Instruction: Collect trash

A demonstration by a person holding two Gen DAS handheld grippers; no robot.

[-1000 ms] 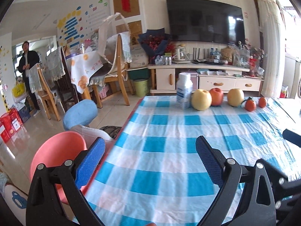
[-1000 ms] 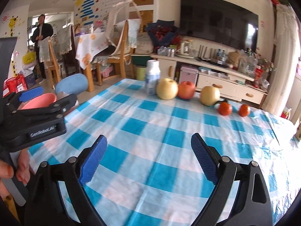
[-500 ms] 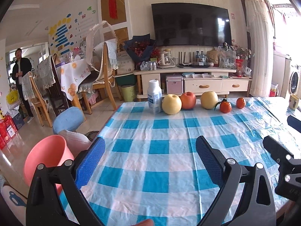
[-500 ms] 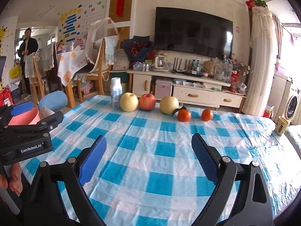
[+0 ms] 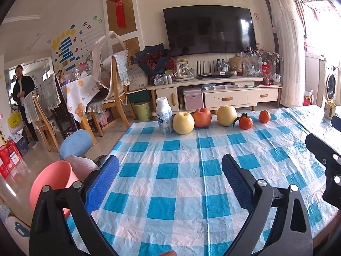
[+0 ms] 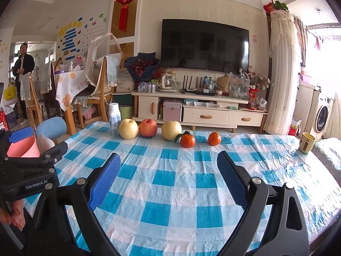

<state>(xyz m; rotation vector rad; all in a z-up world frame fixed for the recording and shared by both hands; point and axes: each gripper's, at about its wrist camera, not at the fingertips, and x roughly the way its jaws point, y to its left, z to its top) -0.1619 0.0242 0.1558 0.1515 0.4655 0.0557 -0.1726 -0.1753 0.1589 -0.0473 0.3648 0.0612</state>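
A table covered with a blue-and-white checked cloth (image 5: 170, 183) fills the near part of both views. The left gripper (image 5: 170, 177) is held low over the near edge of the table, its two blue-padded jaws spread wide apart with nothing between them. The right gripper (image 6: 168, 175) is held beside it in the same way, jaws also wide apart and empty.

Along the far edge of the table a row of items is seen. At the left end stands a white plastic bottle (image 5: 164, 116), upright, with its cap on; it is the only item in the row that is not fruit. Just to its right, close enough that contact cannot be ruled out, sits a yellow pear (image 5: 183, 123), followed by a red apple (image 5: 202, 117), a second yellow pear (image 5: 226, 115), a tangerine with a leaf (image 5: 245, 122) and a second tangerine (image 5: 264, 116). At the far right corner of the table a yellow mug (image 6: 306, 142) is placed, well apart from the fruit.

To the left of the table, near the floor, a pink bin (image 5: 51, 183) is seen, with a blue stool (image 5: 75, 144) behind it. In the far background a television hangs above a low cabinet, and a person in dark clothes (image 5: 23, 98) stands at the far left.
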